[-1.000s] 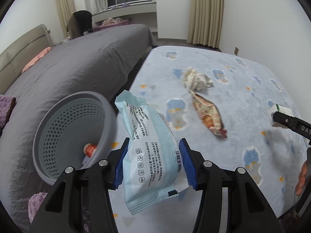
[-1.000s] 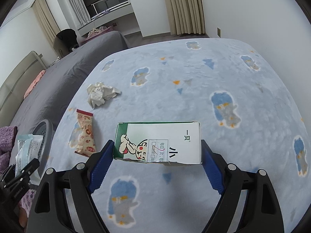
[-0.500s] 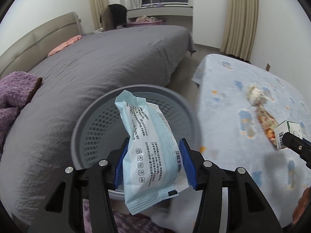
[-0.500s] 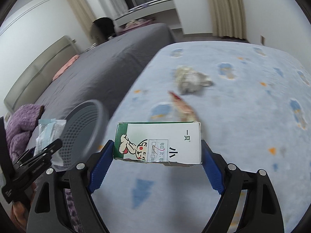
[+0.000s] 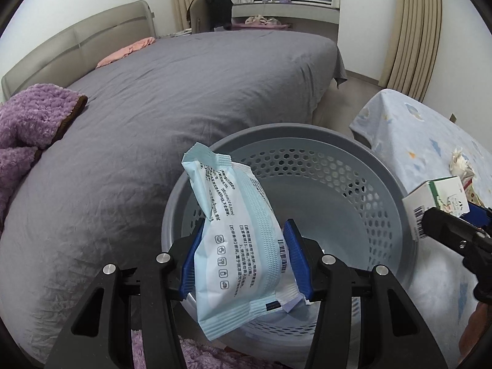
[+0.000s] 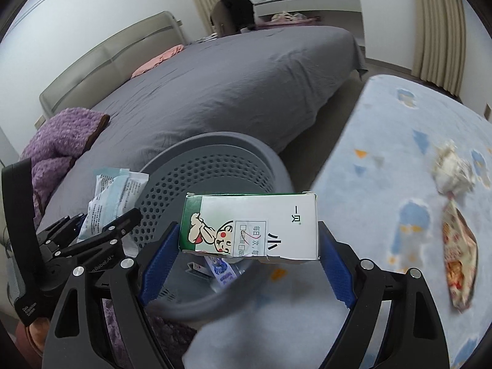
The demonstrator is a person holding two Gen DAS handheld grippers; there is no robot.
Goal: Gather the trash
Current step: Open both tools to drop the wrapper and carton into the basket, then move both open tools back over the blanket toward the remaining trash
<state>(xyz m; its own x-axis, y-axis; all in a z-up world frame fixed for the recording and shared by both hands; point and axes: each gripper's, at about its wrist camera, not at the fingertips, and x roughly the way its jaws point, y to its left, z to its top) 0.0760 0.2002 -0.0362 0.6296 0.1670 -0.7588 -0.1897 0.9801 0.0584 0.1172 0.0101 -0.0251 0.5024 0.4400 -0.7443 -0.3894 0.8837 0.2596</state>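
Hovering over grey basket [image 5: 384, 166], both loads gripped.
Left gripper [image 5: 246, 264] clamping pale-blue packet [image 5: 243, 246]; right gripper [image 6: 246, 255] clamping white-and-green carton [image 6: 252, 224].

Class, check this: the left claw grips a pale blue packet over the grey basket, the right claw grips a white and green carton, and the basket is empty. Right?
Not quite. The grey basket is not empty: the right wrist view shows litter on its floor below the white and green carton. The rest holds: the left claw grips the pale blue packet, the right claw the carton.
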